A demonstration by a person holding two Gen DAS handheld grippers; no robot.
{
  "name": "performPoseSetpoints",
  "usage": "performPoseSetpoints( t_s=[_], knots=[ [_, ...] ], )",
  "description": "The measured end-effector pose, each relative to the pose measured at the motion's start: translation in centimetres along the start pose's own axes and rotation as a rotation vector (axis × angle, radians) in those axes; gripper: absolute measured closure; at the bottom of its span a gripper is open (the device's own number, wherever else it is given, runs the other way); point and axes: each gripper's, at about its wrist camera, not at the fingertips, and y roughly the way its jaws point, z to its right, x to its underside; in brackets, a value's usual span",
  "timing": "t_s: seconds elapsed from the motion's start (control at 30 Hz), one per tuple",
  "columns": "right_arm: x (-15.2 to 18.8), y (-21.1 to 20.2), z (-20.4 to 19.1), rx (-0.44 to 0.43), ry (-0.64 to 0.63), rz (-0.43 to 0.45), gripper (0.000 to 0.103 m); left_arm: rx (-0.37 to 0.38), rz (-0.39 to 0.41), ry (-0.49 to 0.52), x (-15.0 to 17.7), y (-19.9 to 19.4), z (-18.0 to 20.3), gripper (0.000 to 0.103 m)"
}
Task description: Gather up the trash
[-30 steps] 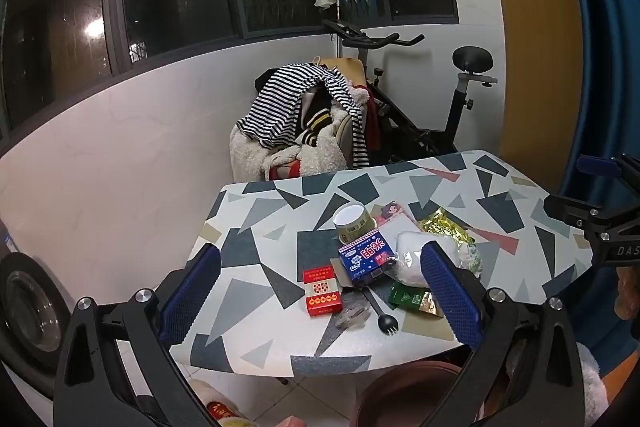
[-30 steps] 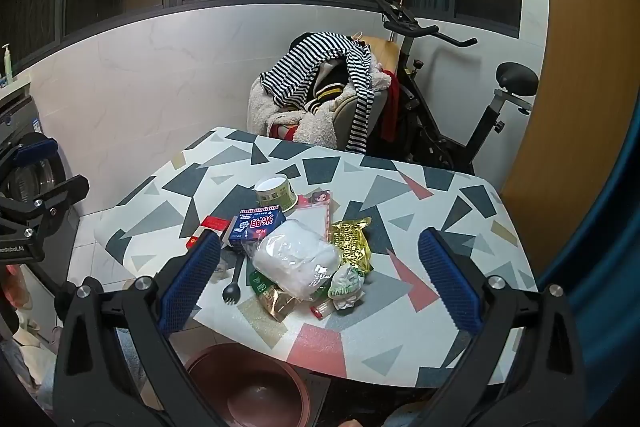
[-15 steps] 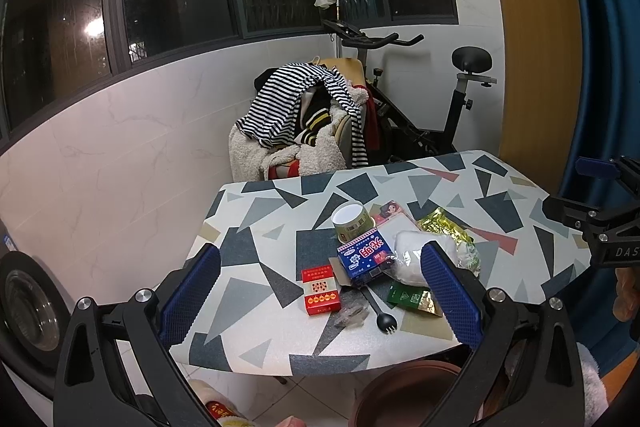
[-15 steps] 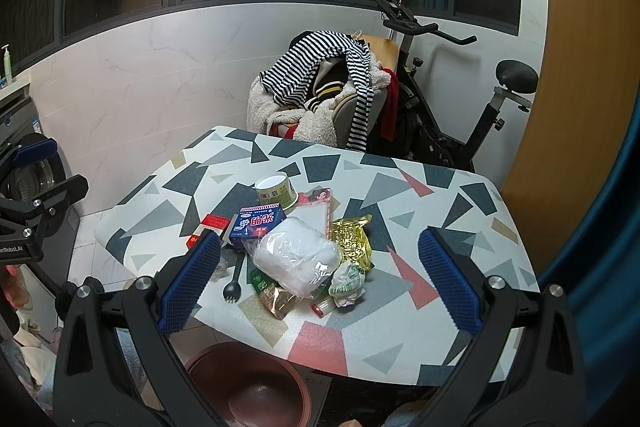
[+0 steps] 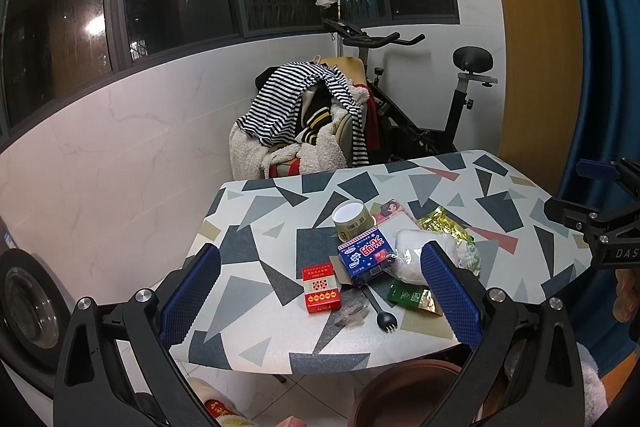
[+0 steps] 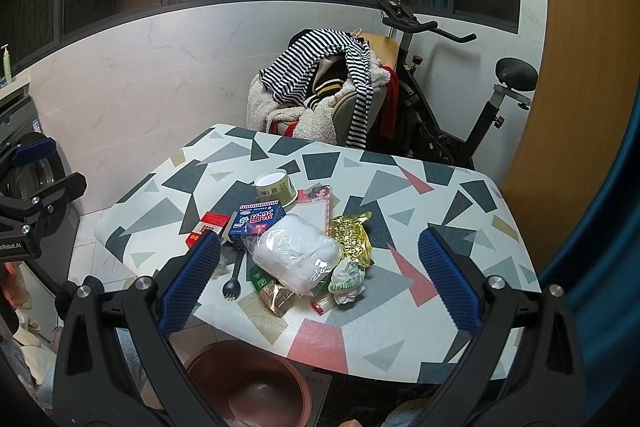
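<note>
Both tongs are hanging released and empty short of the tabletop [image 6: 452,195], the left tongs [image 5: 320,293] facing the red box [image 5: 320,287] and the right tongs [image 6: 318,283] facing the white bag [image 6: 296,259]. The trash is lying in one tight heap near the tabletop's front edge: a blue box [image 6: 256,221] is leaning on a cup [image 6: 276,189], the white bag is lying over a green packet [image 6: 262,281], a gold wrapper [image 6: 352,237] and a crumpled wad [image 6: 346,277] are touching it, and a black fork [image 6: 234,277] is pointing at the edge. A brown bin [image 6: 248,383] is standing on the floor below that edge. Nothing seems collected yet. The risk is in the crowding: wide jaws closing on one piece are likely to catch a neighbour too, or to push the fork or the packets off the edge beside the bin. The bag looks slick and soft, so a shallow pinch may be slipping off it.
</note>
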Motion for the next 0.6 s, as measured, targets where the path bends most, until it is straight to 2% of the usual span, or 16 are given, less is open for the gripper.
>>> performPoseSetpoints(
  t_s=[0.6],
  knots=[
    [0.12,0.00,0.04,0.000,0.001,-0.002,0.006,0.004,0.004,-0.002,-0.13,-0.58,0.34,0.005]
  ],
)
